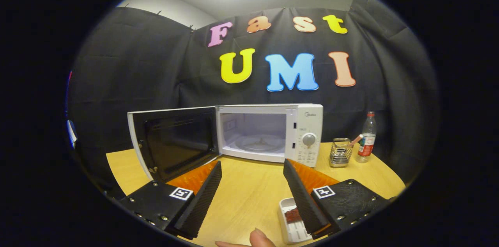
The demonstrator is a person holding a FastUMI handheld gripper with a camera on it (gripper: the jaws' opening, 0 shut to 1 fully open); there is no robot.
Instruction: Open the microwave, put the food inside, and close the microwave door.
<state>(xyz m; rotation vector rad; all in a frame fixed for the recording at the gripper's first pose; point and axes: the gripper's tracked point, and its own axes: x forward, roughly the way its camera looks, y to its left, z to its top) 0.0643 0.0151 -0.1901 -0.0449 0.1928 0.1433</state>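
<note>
A white microwave (288,132) stands on the wooden table (249,192) beyond my fingers, its door (175,142) swung wide open to the left. The cavity and its glass turntable (260,143) hold nothing. My gripper (252,167) is open, with bare table between its fingers. A white food tray (291,219) with something brown in it lies on the table near me, partly under the right finger (302,196). A person's fingertip (259,238) shows just beside the tray.
To the right of the microwave stand a small wire basket (340,152) with a utensil in it and a plastic bottle (366,138). The open door reaches out over the table's left side.
</note>
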